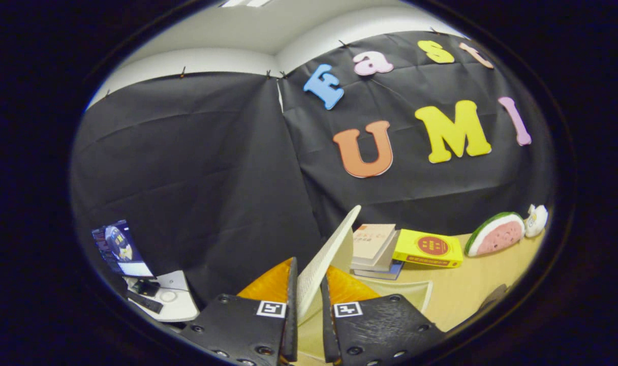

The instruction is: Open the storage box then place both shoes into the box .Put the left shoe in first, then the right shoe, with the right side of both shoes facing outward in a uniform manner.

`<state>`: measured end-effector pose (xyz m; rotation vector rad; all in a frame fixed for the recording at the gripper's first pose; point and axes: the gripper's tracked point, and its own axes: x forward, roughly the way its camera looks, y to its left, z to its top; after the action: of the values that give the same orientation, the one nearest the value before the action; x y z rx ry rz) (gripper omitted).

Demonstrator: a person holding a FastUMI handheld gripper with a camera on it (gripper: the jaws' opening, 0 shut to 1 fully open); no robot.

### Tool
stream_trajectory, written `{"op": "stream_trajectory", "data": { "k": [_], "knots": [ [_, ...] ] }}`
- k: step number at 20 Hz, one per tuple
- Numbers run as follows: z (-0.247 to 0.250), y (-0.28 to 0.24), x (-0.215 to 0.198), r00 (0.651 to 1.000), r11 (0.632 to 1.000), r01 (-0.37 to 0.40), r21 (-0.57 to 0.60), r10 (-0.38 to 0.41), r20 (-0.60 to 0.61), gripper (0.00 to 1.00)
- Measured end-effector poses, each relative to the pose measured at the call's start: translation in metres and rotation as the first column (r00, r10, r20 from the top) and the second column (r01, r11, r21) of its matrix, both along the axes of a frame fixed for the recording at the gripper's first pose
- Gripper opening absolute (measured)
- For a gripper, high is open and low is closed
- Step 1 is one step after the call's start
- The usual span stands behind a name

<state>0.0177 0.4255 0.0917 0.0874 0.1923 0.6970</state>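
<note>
Box lid (325, 256) raised, tilted toward 1 o'clock, its edge pinched in my gripper (309, 305); both fingers (291, 305) narrow, pressing lid. Pale box rim (415, 291) just ahead at 2 o'clock on wooden table (471, 290). Beyond: stacked books (372, 246), yellow book (430, 248), watermelon toy (496, 234) at 2 o'clock. Screen (120, 248) at 9 o'clock
</note>
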Motion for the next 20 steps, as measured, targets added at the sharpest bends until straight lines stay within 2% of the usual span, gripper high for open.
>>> {"op": "stream_trajectory", "data": {
  "k": [4, 6, 10, 12, 14, 20],
  "knots": [
    [-0.005, 0.043, -0.005, 1.000, 0.999, -0.027, -0.030, 0.027, -0.001, 0.28],
    [-0.006, 0.060, -0.009, 0.999, 0.998, -0.050, -0.044, 0.051, 0.005, 0.42],
    [-0.007, 0.085, -0.018, 0.993, 0.993, -0.097, -0.067, 0.101, 0.056, 0.81],
    [-0.010, 0.093, -0.020, 0.991, 0.991, -0.111, -0.075, 0.116, 0.067, 0.89],
    [-0.010, 0.102, -0.021, 0.989, 0.990, -0.128, -0.060, 0.132, 0.068, 0.94],
    [-0.024, 0.144, -0.024, 0.983, 0.979, -0.166, -0.118, 0.174, 0.059, 0.95]
  ]
}}
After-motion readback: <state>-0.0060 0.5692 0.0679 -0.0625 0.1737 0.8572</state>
